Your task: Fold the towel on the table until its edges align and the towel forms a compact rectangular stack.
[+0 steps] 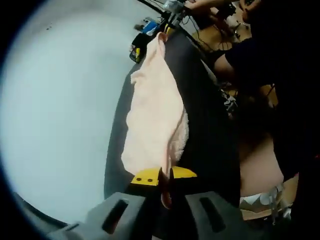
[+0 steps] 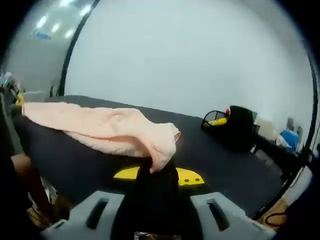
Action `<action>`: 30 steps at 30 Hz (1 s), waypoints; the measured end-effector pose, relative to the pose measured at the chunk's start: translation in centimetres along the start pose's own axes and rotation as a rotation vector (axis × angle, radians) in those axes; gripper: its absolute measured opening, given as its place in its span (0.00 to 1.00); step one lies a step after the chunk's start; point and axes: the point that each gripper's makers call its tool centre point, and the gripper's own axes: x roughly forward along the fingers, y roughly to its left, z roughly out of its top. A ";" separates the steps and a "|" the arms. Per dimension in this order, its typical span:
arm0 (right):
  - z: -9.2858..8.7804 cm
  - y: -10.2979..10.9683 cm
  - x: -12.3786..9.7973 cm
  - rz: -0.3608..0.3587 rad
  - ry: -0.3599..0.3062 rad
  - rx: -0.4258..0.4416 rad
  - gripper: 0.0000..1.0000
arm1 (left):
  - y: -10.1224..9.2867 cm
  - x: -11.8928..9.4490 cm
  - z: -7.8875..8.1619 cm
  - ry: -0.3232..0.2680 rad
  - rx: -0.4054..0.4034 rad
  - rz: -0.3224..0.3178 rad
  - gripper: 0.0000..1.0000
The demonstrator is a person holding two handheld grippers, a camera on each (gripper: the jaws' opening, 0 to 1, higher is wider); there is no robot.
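A pale peach towel (image 1: pixel 152 115) is stretched lengthwise over the black table (image 1: pixel 210 130). My left gripper (image 1: pixel 165 186) is shut on the towel's near end, and a thin fold of cloth runs down between its yellow-tipped jaws. The far end of the towel rises to the right gripper (image 1: pixel 167 20) at the top of the left gripper view. In the right gripper view the towel (image 2: pixel 105 127) lies sagging across the table (image 2: pixel 225 165). My right gripper (image 2: pixel 159 172) is shut on the towel's bunched corner. The left gripper (image 2: pixel 10 90) holds the other end at the far left.
A black holder with yellow and blue items (image 2: pixel 227 125) stands at the table's far end, also seen as a dark cluster (image 1: pixel 139 49). A person's arm and body (image 1: pixel 260 165) are close along one long side of the table. Cables and gear (image 1: pixel 225 25) lie beyond.
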 end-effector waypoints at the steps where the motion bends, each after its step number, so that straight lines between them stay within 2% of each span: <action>1: -0.1 -0.1 0.6 -0.022 0.010 0.040 0.26 | 0.1 -0.1 0.1 -0.002 -0.007 0.003 0.04; 2: -0.2 -0.6 1.5 -0.049 0.011 0.065 0.24 | 0.3 -0.1 -0.1 0.007 -0.022 0.004 0.04; 3: -0.7 -1.3 2.3 -0.090 0.040 0.052 0.20 | 0.3 -0.1 -0.2 0.017 -0.022 0.006 0.04; 4: -1.1 -2.4 3.1 -0.116 0.068 -0.016 0.09 | 0.7 -0.2 -0.6 0.032 -0.011 0.027 0.03; 5: -0.7 -2.4 3.6 -0.087 0.061 -0.083 0.01 | 1.7 -0.2 -1.8 0.070 0.006 0.063 0.03; 6: 0.4 -2.3 4.2 -0.033 0.033 -0.119 0.01 | 2.5 -0.4 -2.8 0.111 0.005 0.098 0.03; 7: 1.8 -3.0 3.8 -0.020 0.030 -0.165 0.01 | 3.5 -0.7 -3.9 0.135 -0.022 0.134 0.03; 8: 2.7 -3.3 3.3 -0.013 0.022 -0.198 0.01 | 4.2 -1.0 -4.2 0.125 -0.064 0.154 0.02; 9: 4.1 -3.5 2.8 0.021 0.006 -0.224 0.01 | 4.6 -1.3 -3.7 0.097 -0.123 0.170 0.02; 10: 4.3 -4.6 2.6 0.071 0.022 -0.251 0.01 | 5.2 -1.6 -3.6 0.077 -0.183 0.187 0.02; 11: 5.1 -4.8 2.1 0.119 0.037 -0.284 0.01 | 6.3 -2.1 -3.6 0.075 -0.218 0.220 0.02; 12: 6.1 -4.3 1.5 0.179 0.036 -0.357 0.01 | 7.1 -2.5 -3.1 0.052 -0.242 0.239 0.02; 13: 7.1 -3.3 0.5 0.261 0.028 -0.430 0.01 | 7.9 -2.7 -3.3 0.048 -0.264 0.260 0.02; 14: 7.9 -2.5 -0.7 0.327 0.046 -0.470 0.01 | 9.4 -3.4 -3.3 0.058 -0.264 0.315 0.02; 15: 8.8 -2.2 -1.8 0.371 0.061 -0.490 0.01 | 10.4 -3.9 -3.0 0.046 -0.243 0.362 0.02; 18: 13.2 -2.8 -4.4 0.363 0.046 -0.583 0.01 | 14.7 -6.8 -0.9 0.006 -0.235 0.512 0.02; 19: 15.0 -2.8 -5.4 0.364 0.027 -0.593 0.01 | 16.3 -7.9 -0.1 0.004 -0.221 0.554 0.02; 20: 17.9 -2.7 -6.7 0.361 -0.028 -0.618 0.01 | 18.0 -9.4 0.8 -0.005 -0.208 0.609 0.02; 21: 19.6 -2.8 -7.8 0.358 -0.039 -0.617 0.01 | 19.7 -10.7 1.6 -0.011 -0.192 0.651 0.02; 23: 22.6 -2.7 -9.6 0.345 -0.081 -0.649 0.01 | 22.4 -13.3 3.0 -0.011 -0.180 0.702 0.02; 26: 26.9 -2.8 -11.9 0.320 -0.124 -0.707 0.01 | 25.6 -16.9 5.1 0.002 -0.112 0.781 0.02; 27: 27.8 -2.6 -12.4 0.322 -0.127 -0.720 0.01 | 26.5 -17.8 5.6 -0.002 -0.104 0.802 0.02; 28: 28.5 -2.4 -12.7 0.313 -0.129 -0.740 0.01 | 27.0 -18.2 6.0 0.002 -0.094 0.796 0.02; 30: 29.3 -2.4 -12.1 0.302 -0.122 -0.764 0.01 | 27.9 -18.6 6.2 0.032 -0.059 0.785 0.02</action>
